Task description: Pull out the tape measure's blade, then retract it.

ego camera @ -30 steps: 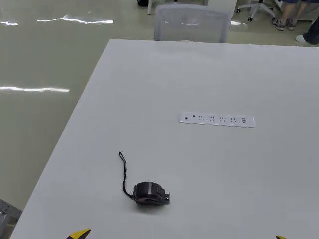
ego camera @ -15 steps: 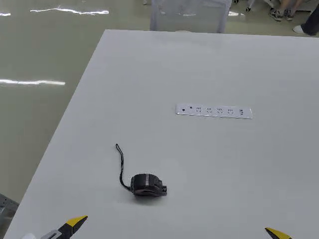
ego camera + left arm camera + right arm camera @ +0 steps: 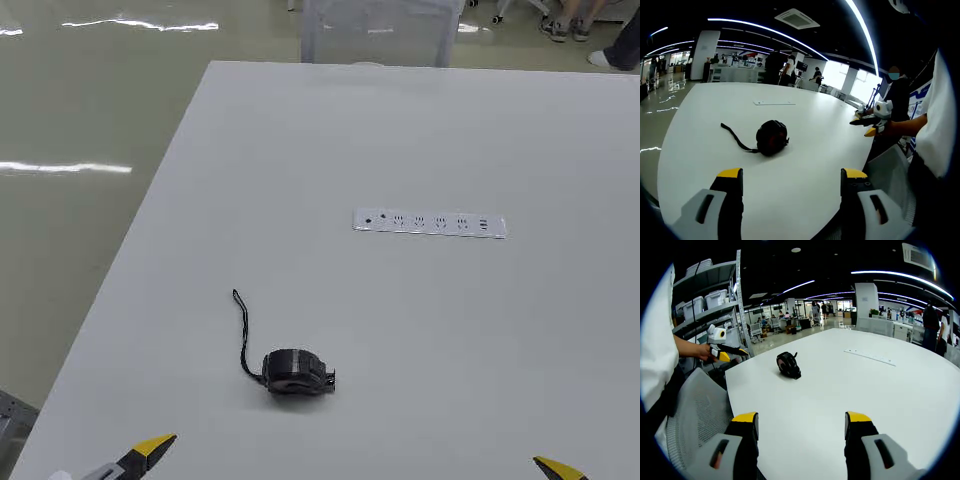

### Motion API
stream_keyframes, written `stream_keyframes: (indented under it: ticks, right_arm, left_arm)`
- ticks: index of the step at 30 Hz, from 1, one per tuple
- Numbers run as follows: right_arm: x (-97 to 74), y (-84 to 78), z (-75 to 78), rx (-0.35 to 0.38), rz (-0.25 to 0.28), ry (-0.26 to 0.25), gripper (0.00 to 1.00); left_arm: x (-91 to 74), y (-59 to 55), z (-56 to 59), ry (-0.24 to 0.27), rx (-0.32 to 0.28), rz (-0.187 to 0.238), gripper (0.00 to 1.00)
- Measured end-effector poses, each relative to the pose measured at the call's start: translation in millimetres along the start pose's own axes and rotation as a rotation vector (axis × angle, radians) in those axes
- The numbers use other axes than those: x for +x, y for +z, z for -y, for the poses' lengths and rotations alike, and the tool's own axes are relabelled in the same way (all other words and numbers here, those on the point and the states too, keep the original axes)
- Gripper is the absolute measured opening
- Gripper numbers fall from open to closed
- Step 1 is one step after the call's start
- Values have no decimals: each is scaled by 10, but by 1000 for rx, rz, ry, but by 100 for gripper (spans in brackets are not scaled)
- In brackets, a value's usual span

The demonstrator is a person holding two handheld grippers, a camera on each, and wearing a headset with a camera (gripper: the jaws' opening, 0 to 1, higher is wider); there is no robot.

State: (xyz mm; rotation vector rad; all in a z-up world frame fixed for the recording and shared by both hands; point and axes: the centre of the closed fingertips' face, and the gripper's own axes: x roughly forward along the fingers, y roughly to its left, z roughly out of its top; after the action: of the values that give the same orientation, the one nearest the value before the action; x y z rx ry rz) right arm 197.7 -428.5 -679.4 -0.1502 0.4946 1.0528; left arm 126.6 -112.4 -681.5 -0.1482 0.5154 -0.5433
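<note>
A black tape measure (image 3: 296,371) with a black wrist strap (image 3: 242,330) lies on the white table (image 3: 420,330), blade retracted. It also lies ahead of both grippers as the tape measure (image 3: 772,137) and the tape measure (image 3: 788,364). My left gripper (image 3: 792,175) is open, its yellow tip (image 3: 150,447) at the table's near left edge. My right gripper (image 3: 801,418) is open, its yellow tip (image 3: 558,468) at the near right. Neither touches the tape measure.
A white power strip (image 3: 429,223) is set into the table beyond the tape measure. A grey chair (image 3: 376,32) stands at the far edge. Another chair's mesh back (image 3: 700,410) is beside me. People stand in the background.
The head camera tilted down a second ago, shifting the whole picture up and bringing both yellow gripper tips further into view. The tape measure has not moved on the table.
</note>
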Motion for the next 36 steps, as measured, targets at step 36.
stream_keyframes:
  ticks: [36]
  right_arm:
    - [425,102,5,-47,1,106,68]
  left_arm:
    - [321,199,-151,-51,88,31,76]
